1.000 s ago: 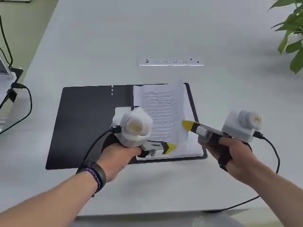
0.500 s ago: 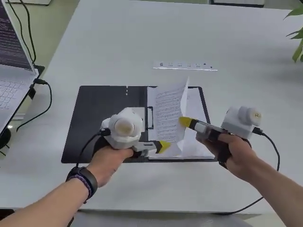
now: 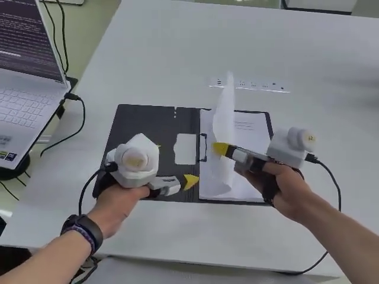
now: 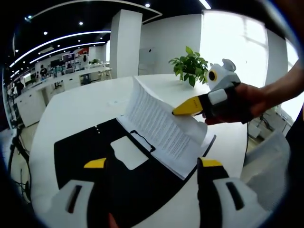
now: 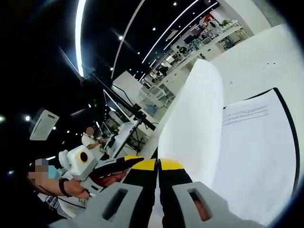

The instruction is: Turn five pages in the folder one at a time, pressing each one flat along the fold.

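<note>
Folder open | right tool pinched on page, upright mid-turn over folder | left tool spread, empty, at folder's near edge | pressing pending; page count unclear

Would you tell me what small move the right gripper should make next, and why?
Probably sweep the page leftward over the fold and lay it on the left cover. The right gripper is shut on the page, which stands roughly upright; the left gripper is open near the fold, free to press.
</note>
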Demonstrator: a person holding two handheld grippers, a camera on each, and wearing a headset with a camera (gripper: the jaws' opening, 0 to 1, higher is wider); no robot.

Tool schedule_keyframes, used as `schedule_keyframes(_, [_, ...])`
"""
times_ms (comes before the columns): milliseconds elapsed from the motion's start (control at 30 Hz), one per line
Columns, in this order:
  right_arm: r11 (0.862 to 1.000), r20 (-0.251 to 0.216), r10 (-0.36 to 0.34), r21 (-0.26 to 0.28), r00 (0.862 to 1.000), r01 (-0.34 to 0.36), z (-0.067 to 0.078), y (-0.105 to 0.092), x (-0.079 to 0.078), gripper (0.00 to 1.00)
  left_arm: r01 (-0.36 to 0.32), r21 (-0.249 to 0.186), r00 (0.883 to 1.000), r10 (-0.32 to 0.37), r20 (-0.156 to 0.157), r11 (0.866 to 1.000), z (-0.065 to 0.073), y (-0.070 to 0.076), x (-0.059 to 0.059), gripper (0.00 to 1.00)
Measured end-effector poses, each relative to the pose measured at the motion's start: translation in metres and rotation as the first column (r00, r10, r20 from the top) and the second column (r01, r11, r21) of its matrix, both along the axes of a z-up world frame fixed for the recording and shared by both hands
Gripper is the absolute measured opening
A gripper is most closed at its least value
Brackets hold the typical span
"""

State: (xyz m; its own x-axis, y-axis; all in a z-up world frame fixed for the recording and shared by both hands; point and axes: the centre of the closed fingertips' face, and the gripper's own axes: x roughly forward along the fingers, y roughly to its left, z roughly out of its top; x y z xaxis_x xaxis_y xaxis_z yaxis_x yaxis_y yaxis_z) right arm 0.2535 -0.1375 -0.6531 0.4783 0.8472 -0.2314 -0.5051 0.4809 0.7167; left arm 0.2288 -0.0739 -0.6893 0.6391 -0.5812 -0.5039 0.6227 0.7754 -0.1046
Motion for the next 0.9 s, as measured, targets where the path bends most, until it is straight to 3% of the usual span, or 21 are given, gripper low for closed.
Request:
schedule_keyframes(233, [0.999,-0.009,0.036,0.032,0.999,-0.036,0.004,0.030,-0.001,0.00,-0.060,-0.003,0.998,0.060,0.003,0.998,0.004,0.031,-0.003,0.75])
schedule_keyframes(467, [0.995,-0.013,0.095,0.036,0.995,-0.094,0.003,0.054,-0.005,0.00,-0.086,0.014,0.996,0.086,0.006,0.996,0.006,0.052,-0.013,0.75])
schedule_keyframes(900, [0.985,-0.045,0.170,0.028,0.984,-0.169,-0.010,0.091,-0.010,0.00,-0.130,0.022,0.991,0.130,0.003,0.991,0.007,0.078,-0.026,0.75])
